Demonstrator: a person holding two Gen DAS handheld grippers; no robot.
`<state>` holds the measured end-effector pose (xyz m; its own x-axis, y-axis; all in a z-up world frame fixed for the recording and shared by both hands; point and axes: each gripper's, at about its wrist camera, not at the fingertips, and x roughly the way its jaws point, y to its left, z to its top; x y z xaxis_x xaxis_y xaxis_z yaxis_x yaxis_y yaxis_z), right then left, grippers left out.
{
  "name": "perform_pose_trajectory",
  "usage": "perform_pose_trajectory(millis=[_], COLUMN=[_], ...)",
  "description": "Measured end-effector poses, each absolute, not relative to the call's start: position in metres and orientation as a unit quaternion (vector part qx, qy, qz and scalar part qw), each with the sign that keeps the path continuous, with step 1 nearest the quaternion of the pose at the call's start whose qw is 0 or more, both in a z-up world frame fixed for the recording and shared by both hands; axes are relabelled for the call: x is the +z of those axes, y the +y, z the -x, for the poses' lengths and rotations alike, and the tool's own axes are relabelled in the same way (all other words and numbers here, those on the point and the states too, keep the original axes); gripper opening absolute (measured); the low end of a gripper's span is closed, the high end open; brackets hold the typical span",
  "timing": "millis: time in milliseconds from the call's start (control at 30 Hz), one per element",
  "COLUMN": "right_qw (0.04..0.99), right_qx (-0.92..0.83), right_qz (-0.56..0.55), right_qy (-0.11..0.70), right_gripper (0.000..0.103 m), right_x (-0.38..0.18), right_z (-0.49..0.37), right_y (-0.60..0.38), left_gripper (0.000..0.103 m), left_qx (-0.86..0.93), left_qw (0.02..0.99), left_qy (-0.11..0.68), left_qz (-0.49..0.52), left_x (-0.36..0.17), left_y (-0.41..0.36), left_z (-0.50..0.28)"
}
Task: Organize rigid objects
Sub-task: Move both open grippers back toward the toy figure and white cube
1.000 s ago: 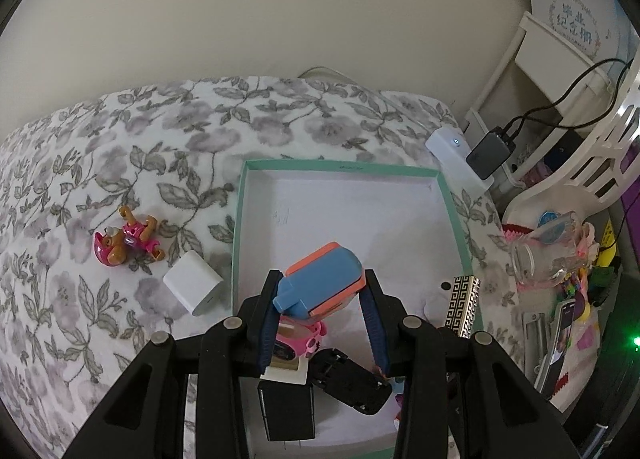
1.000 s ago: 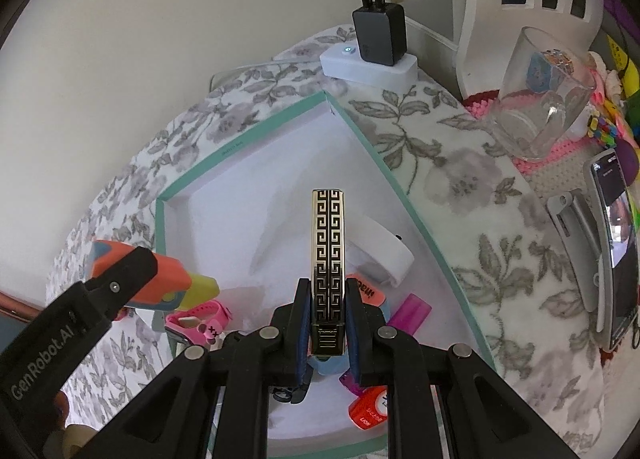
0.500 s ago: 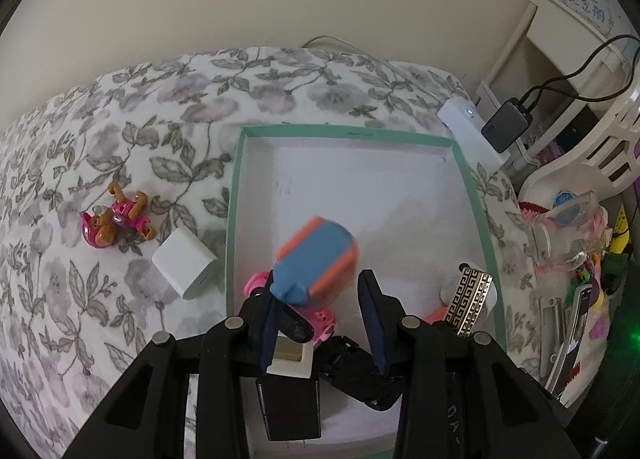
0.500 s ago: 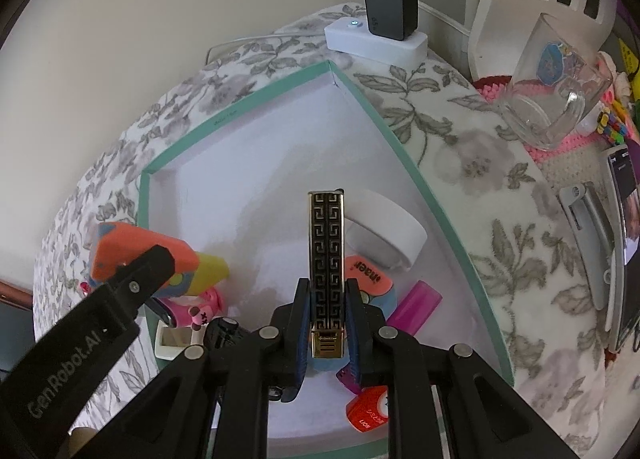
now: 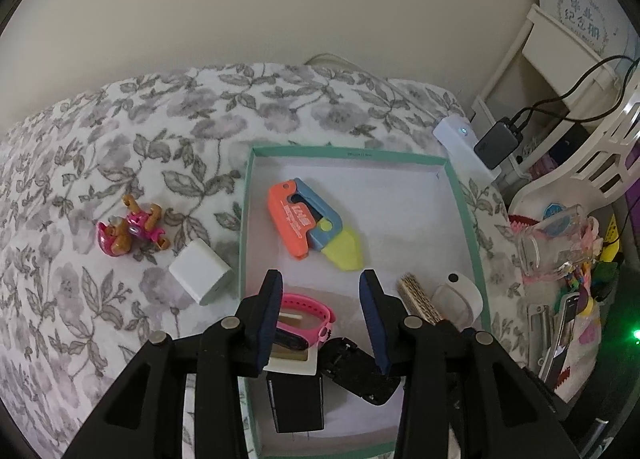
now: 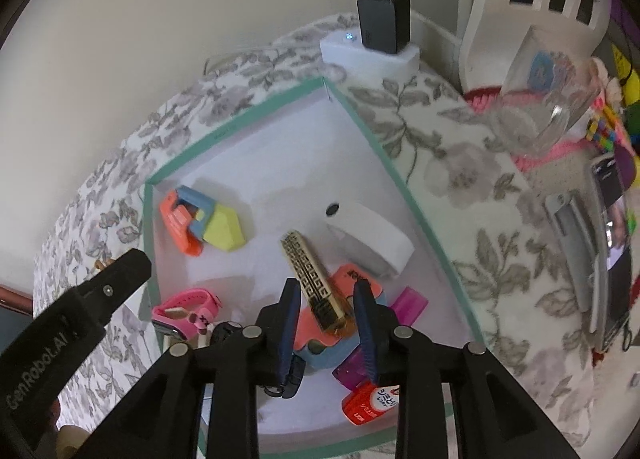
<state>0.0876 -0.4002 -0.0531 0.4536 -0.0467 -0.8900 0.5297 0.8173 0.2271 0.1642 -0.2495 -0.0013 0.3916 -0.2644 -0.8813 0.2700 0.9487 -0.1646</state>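
Note:
A teal-rimmed white box (image 5: 460,195) (image 6: 360,119) lies on a floral cloth. An orange, blue and yellow toy (image 5: 314,229) (image 6: 202,225) lies in the box. A gold-and-black patterned bar (image 6: 312,279) (image 5: 420,301) lies tilted on other items in the box. My left gripper (image 5: 320,291) is open and empty above the box's near part. My right gripper (image 6: 326,295) is open, with the bar's near end between its fingers. A pink watch (image 5: 306,311) (image 6: 186,309) and a white round case (image 6: 368,233) also lie in the box.
A white cube charger (image 5: 200,277) and a pink toy figure (image 5: 130,231) lie on the cloth left of the box. A white power strip with a black adapter (image 6: 380,25) stands behind it. A glass cup (image 6: 548,115) and a phone (image 6: 612,255) lie at the right.
My left gripper opened and the orange and blue toy dropped flat into the box. My right gripper opened and the patterned bar fell over onto the items in the box.

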Motion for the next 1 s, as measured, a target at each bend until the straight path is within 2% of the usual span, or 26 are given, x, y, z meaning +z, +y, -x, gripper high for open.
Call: perform_pose_trajectory(millis=[133, 267, 400, 500, 567, 700, 900, 967, 1000], right_qw=[0.829, 0.845, 0.856, 0.862, 0.865, 0.864, 0.865, 0.867, 0.867], right_qx=[-0.172, -0.173, -0.176, -0.180, -0.180, -0.177, -0.173, -0.171, -0.169], right_qz=[-0.245, -0.234, -0.224, -0.215, -0.209, -0.198, -0.182, -0.178, -0.176], right_qy=[0.473, 0.449, 0.431, 0.422, 0.419, 0.428, 0.433, 0.433, 0.434], right_gripper=[0.031, 0.031, 0.031, 0.044, 0.046, 0.051, 0.064, 0.069, 0.069], right_x=[-0.035, -0.011, 0.008, 0.017, 0.020, 0.017, 0.015, 0.016, 0.016], right_z=[-0.084, -0.080, -0.077, -0.075, -0.074, -0.077, -0.081, -0.082, -0.082], right_y=[-0.400, -0.397, -0.396, -0.393, -0.391, -0.387, -0.380, -0.378, -0.376], left_gripper=[0.043, 0.053, 0.055, 0.062, 0.083, 0.084, 0.085, 0.098, 0.098], left_qx=[-0.156, -0.143, -0.128, -0.115, -0.109, -0.085, -0.055, -0.049, -0.045], left_qw=[0.843, 0.852, 0.857, 0.860, 0.861, 0.862, 0.858, 0.857, 0.858], left_qy=[0.515, 0.504, 0.500, 0.498, 0.497, 0.500, 0.511, 0.513, 0.512], left_qz=[-0.003, -0.009, -0.012, -0.011, -0.008, -0.006, 0.003, 0.012, 0.019], left_x=[0.014, 0.028, 0.036, 0.040, 0.042, 0.041, 0.035, 0.034, 0.035], left_y=[-0.244, -0.237, -0.228, -0.220, -0.215, -0.204, -0.186, -0.177, -0.173], left_z=[-0.163, -0.162, -0.162, -0.162, -0.163, -0.167, -0.174, -0.177, -0.177])
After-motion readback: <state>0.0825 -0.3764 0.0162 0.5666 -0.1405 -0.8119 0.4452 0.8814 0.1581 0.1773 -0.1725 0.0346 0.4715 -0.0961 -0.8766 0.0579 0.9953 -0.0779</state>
